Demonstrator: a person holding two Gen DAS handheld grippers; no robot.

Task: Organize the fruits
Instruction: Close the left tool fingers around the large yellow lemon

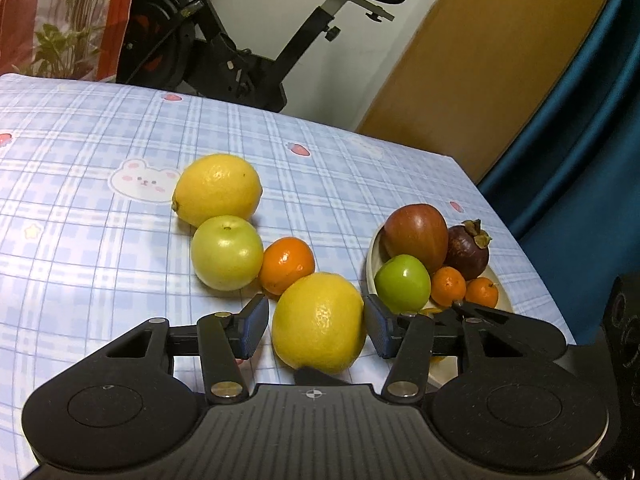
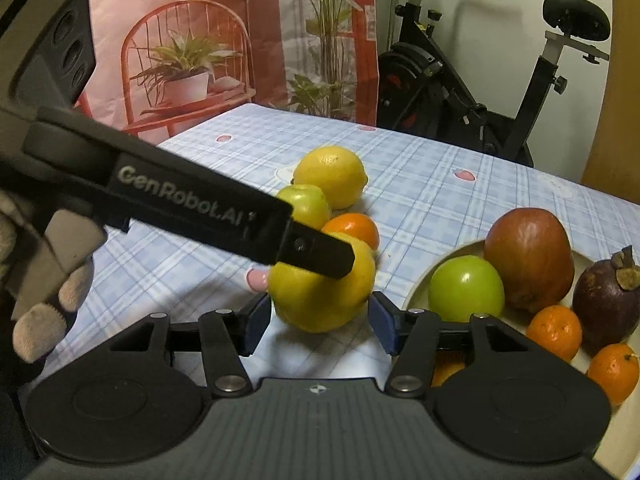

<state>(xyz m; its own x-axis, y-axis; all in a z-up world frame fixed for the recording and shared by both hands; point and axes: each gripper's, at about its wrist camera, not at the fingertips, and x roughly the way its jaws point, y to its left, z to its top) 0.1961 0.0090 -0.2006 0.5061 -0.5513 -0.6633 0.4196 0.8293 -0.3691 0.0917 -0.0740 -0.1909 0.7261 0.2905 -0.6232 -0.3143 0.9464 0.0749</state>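
A yellow lemon (image 1: pixel 320 322) lies on the checked tablecloth between the open fingers of my left gripper (image 1: pixel 316 326); a small gap shows on its left side. In the right wrist view the same lemon (image 2: pixel 320 298) also sits between the open fingers of my right gripper (image 2: pixel 316 322), with the left gripper's body (image 2: pixel 192 208) reaching over it. Behind lie a second lemon (image 1: pixel 218 190), a pale green apple (image 1: pixel 226 252) and a mandarin (image 1: pixel 286 264). A cream plate (image 2: pixel 420 284) on the right holds a green apple (image 2: pixel 466 284), a red-brown fruit (image 2: pixel 530 256), a mangosteen (image 2: pixel 608 300) and mandarins (image 2: pixel 554 330).
The table's far edge and right edge (image 1: pixel 516 240) are close to the plate. An exercise bike (image 1: pixel 248 60) stands behind the table, a blue curtain (image 1: pixel 580 140) at the right. A gloved hand (image 2: pixel 48 300) holds the left gripper.
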